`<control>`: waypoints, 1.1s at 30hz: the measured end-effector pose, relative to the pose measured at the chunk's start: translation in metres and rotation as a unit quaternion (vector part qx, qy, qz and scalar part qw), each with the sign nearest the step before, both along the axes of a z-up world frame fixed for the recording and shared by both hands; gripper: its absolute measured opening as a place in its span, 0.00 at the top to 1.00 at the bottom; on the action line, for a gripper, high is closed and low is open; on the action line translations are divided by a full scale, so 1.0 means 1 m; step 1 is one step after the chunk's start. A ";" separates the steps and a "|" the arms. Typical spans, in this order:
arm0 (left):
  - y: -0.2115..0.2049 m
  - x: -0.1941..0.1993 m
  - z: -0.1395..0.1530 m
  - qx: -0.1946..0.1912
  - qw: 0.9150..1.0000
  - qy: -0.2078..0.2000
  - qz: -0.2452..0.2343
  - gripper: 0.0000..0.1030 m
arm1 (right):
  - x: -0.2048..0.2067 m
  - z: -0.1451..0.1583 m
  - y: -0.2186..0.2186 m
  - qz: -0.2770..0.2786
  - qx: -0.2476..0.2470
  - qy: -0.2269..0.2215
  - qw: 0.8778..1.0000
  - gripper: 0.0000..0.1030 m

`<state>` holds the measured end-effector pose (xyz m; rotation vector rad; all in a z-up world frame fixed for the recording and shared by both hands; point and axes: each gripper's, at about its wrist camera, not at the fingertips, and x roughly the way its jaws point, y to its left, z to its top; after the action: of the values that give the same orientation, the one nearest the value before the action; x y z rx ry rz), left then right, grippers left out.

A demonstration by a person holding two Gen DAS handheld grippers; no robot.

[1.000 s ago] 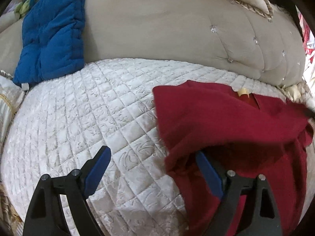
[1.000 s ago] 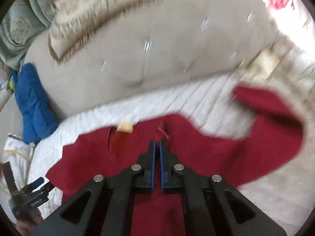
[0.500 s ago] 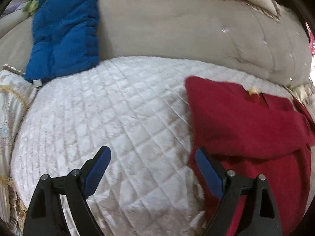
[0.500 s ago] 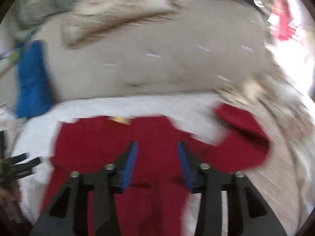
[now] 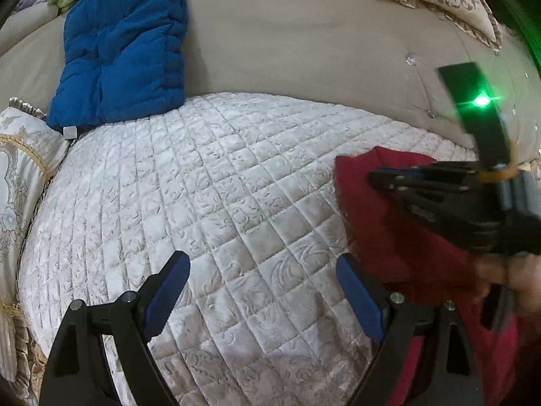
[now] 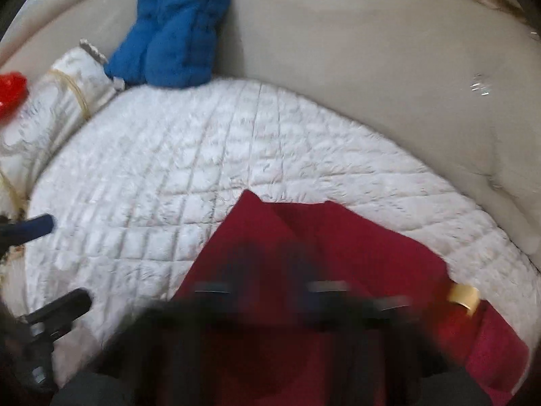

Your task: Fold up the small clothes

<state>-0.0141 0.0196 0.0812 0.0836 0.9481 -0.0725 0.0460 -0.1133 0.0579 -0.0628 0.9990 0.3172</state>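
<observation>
**Grippers over a red garment on the sofa**

Jaws of the left gripper (image 5: 262,291) stand wide over bare quilted seat cover (image 5: 209,182), gripping nothing. To its right lies the red garment (image 5: 389,237), the right gripper (image 5: 378,179) above it with jaws together. Beyond, a blue padded jacket (image 5: 125,47) leans on the beige backrest (image 5: 304,44).

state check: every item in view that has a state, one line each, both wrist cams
red garment: lying on the seat, partly folded over itself
left tongs: open, empty, over the quilted cover
right tongs: shut, over the red garment; grip on cloth not visible
blue padded item: leaning against the backrest, untouched
</observation>
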 end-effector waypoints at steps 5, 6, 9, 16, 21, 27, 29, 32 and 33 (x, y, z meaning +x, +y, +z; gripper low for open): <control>-0.003 0.004 0.000 -0.018 1.000 -0.002 -0.004 0.11 | 0.018 -0.012 0.002 -0.040 0.060 0.006 0.997 1.00; -0.006 0.005 -0.001 -0.017 1.000 -0.001 -0.007 0.11 | 0.018 -0.014 0.001 -0.043 0.061 0.008 0.997 1.00; -0.014 0.005 -0.003 -0.018 1.000 0.002 -0.018 0.11 | 0.000 -0.003 -0.014 -0.050 0.088 0.017 0.995 1.00; -0.034 0.003 -0.002 -0.052 0.998 -0.012 -0.036 0.11 | -0.102 0.027 -0.089 -0.150 0.032 -0.019 0.988 0.82; -0.064 0.013 -0.033 -0.041 0.996 0.052 -0.063 0.10 | -0.125 -0.002 -0.134 -0.205 0.050 0.038 0.977 0.81; -0.069 0.005 -0.030 -0.031 0.997 0.030 -0.061 0.10 | -0.173 0.053 -0.195 -0.265 0.039 -0.029 0.963 0.80; -0.067 0.001 -0.022 -0.028 0.998 0.009 -0.059 0.10 | -0.181 0.060 -0.232 -0.319 -0.007 -0.034 0.947 0.79; -0.062 0.002 -0.016 -0.036 0.998 -0.002 -0.050 0.10 | -0.180 0.061 -0.293 -0.394 -0.060 -0.022 0.917 0.75; -0.059 0.003 -0.016 -0.043 0.998 0.003 -0.047 0.10 | -0.176 0.060 -0.309 -0.407 -0.072 -0.020 0.910 0.73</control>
<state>-0.0108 -0.0393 0.0657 0.0475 0.9458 -0.2003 -0.1305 -0.4224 0.1180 0.2133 0.9240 -0.5247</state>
